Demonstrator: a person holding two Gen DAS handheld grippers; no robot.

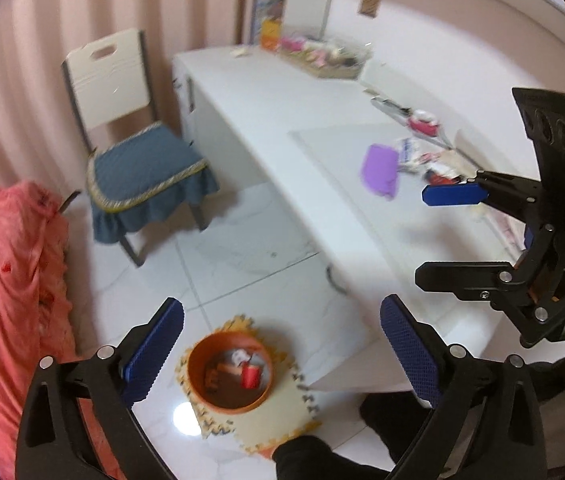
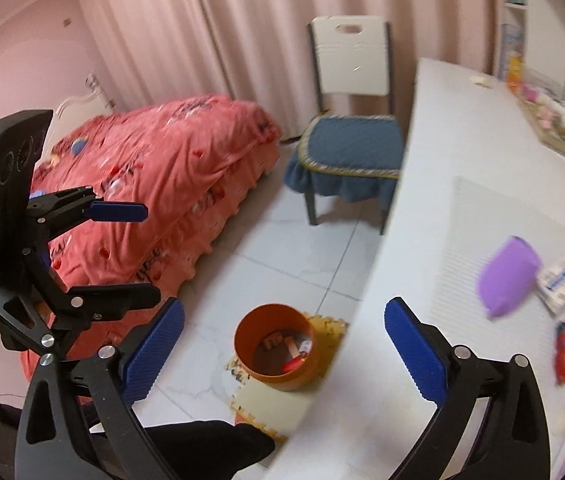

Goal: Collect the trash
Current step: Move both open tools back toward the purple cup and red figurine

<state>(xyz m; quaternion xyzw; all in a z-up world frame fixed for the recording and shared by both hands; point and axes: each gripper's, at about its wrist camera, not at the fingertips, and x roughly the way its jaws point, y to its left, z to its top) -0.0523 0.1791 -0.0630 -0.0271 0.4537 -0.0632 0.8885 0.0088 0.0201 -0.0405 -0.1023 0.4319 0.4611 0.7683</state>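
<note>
Left gripper (image 1: 282, 354) spread wide, nothing between blue pads, held above floor beside desk. Right gripper (image 2: 284, 354) likewise spread wide, empty. Orange bin (image 1: 229, 376) stands on foam mat (image 1: 278, 424) on floor, just beside desk's (image 1: 282, 120) near edge; scraps of trash inside, among them red piece (image 1: 251, 376). More litter near desk's right edge: purple pouch (image 1: 380, 170), beside it pile of wrappers (image 1: 428, 160). Chair with blue cushion (image 1: 142, 164) near desk's far-left corner. Pink-covered bed (image 2: 154, 184) across floor.
</note>
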